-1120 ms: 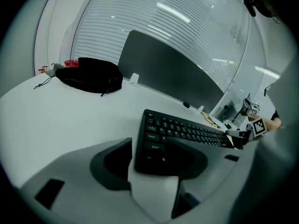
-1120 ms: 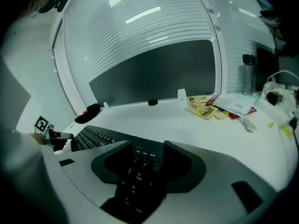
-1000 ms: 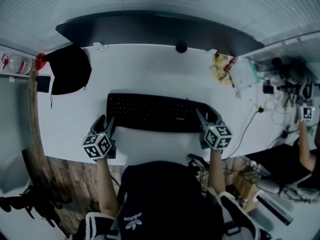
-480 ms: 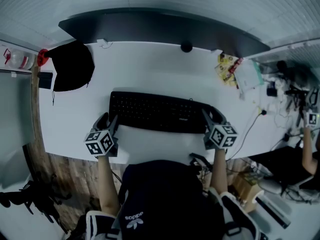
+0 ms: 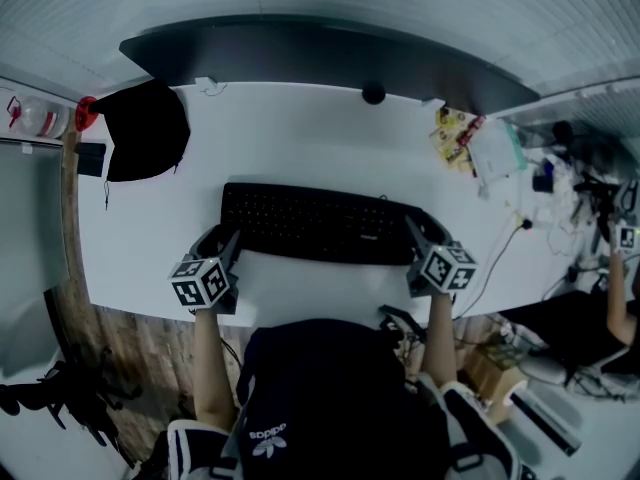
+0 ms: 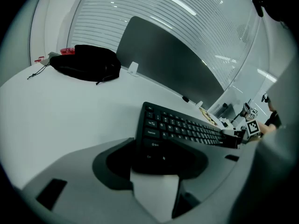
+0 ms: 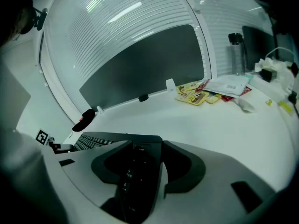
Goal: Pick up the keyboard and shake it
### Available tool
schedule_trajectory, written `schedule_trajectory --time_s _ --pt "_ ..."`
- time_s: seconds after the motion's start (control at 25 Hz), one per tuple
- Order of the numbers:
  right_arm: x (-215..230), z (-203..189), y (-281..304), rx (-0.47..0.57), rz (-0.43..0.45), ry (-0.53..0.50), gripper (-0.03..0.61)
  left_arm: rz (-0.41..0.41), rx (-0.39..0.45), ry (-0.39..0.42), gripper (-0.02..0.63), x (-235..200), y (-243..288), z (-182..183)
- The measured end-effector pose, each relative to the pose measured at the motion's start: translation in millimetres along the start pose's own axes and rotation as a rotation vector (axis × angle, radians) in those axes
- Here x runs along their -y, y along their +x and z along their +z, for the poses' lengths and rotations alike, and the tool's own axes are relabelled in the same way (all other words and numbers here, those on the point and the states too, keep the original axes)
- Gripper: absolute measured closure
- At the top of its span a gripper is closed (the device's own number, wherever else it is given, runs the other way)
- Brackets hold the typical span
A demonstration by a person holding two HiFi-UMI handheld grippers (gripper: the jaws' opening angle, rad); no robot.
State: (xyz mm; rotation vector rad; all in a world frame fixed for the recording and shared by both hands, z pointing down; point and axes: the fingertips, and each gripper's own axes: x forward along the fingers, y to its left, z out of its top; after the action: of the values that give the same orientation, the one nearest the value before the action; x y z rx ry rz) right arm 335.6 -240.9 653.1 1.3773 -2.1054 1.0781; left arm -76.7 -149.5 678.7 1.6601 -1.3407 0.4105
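Observation:
A black keyboard (image 5: 318,224) lies flat on the white desk (image 5: 300,133), in front of me. My left gripper (image 5: 220,240) is at its front left corner. In the left gripper view the corner of the keyboard (image 6: 161,150) lies between the jaws, which stand apart around it. My right gripper (image 5: 425,231) is at the keyboard's right end. There the number-pad end of the keyboard (image 7: 135,171) fills the gap between the spread jaws, and its edge runs along the right jaw. I cannot see either jaw pair pressing the keyboard.
A black bag (image 5: 140,133) lies at the desk's far left, with a dark panel (image 5: 320,53) along the back. Packets and papers (image 5: 470,138) sit at the far right, with cables (image 5: 515,223) near the right edge. A second person's arm (image 5: 612,298) shows at far right.
My left gripper has slid in to the right, so the keyboard's front left corner now sits between its jaws. The right gripper has stayed at the keyboard's right end.

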Motion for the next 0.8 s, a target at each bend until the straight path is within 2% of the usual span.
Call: schedule_trajectory --time_s 0.28,0.64,0.8 --pt "-9 10 -4 0.026 -0.007 -0.059 0.391 0.01 0.063 -0.005 0.394 -1 -12 -7" --pt "-54 49 -37 0.185 0.053 -0.159 0.391 -0.004 0.238 0.035 0.394 3 -59 15" --pt "-85 69 -58 0.255 0.095 -0.201 0.391 -0.018 0.349 0.036 0.394 6 -95 28"
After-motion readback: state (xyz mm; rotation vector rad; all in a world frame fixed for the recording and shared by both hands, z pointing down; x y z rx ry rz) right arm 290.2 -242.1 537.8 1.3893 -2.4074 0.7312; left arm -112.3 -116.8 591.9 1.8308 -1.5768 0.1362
